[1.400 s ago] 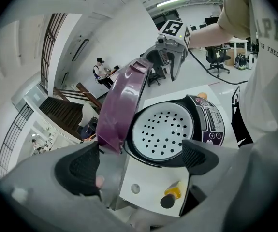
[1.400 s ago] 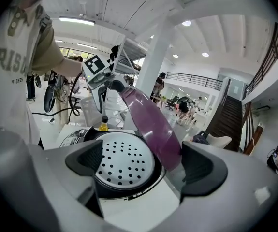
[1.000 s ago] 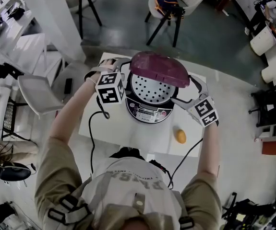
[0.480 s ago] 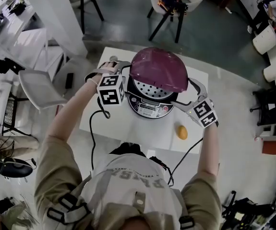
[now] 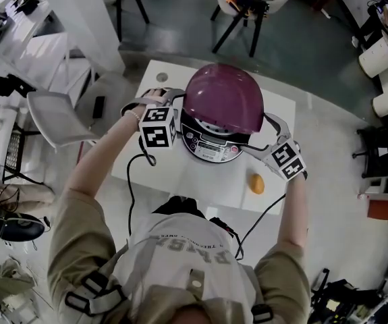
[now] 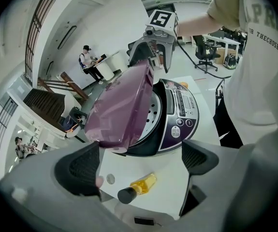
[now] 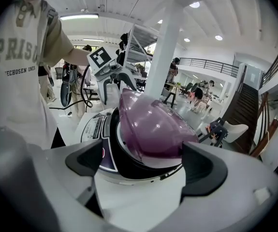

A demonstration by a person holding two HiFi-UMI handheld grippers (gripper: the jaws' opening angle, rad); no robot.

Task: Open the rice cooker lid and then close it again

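The rice cooker (image 5: 210, 147) sits on the white worktop (image 5: 200, 187), its purple lid (image 5: 224, 100) tilted partway open. My left gripper (image 6: 139, 162) and right gripper (image 7: 146, 166) flank it, fingers wide apart, holding nothing. A small bottle (image 6: 138, 187) lies by my left.

We see a small oval orange-yellow object (image 5: 256, 183) lying on the white square table (image 5: 207, 184), at its near right; a white plastic chair (image 5: 55, 120) stands left.
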